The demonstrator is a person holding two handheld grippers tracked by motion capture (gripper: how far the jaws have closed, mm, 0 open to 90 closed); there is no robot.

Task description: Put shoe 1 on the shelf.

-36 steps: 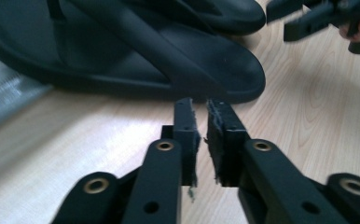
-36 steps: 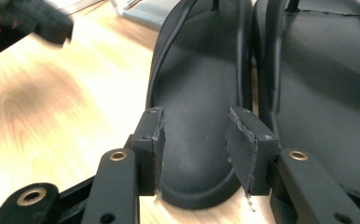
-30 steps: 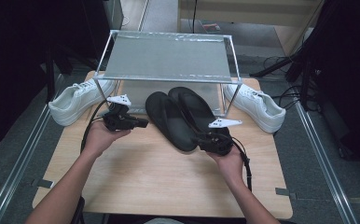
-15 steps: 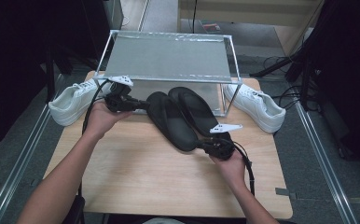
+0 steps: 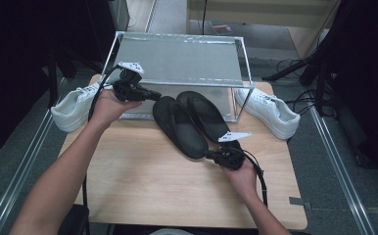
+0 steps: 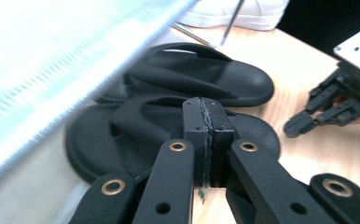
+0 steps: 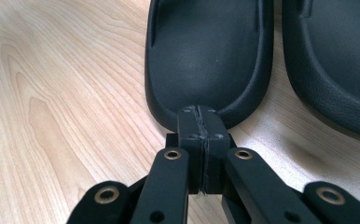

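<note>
In the lower right of the high view I see my right tongs (image 5: 215,155), pressed together with nothing between them, their tip at the heel of the near black sandal (image 5: 179,126) on the counter (image 5: 143,186). Just beside it, toward the centre, lies the second black sandal (image 5: 202,115). Higher, in the upper left, my left tongs (image 5: 150,95) are also fully closed and empty, at the toe end of the near sandal, before the metal rack (image 5: 177,58). A white sneaker (image 5: 74,107) lies at the left edge, another white sneaker (image 5: 270,110) at the right.
</note>
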